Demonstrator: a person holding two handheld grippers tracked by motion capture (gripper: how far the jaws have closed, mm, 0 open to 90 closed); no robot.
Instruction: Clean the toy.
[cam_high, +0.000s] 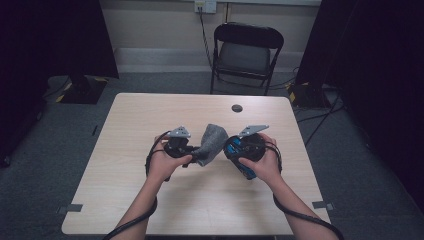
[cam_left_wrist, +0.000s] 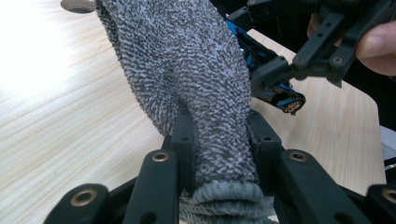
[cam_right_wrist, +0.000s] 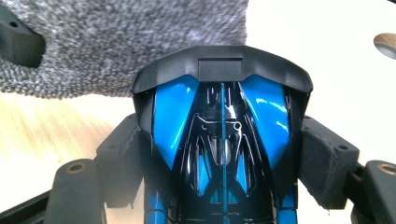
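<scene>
The step in hand looked like wiping: the left tool (cam_high: 186, 155) had its jaws pinched nearly shut on the bunched end of a grey cloth (cam_high: 212, 142), and the right tool (cam_high: 239, 152) had its jaws spread wide and clamped on the sides of a blue and black toy car (cam_right_wrist: 223, 140). Both were held just above the tabletop (cam_high: 150, 115), near its middle, with the cloth just left of the car. In the right gripper view the cloth lay just beyond the car's black spoiler, close but perhaps not touching. The car's long axis ran along the right tool's jaws, spoiler end toward the cloth. The cloth stood up from the left tool. The next move probably called for bringing the cloth onto the car's body without loosening either grip.
</scene>
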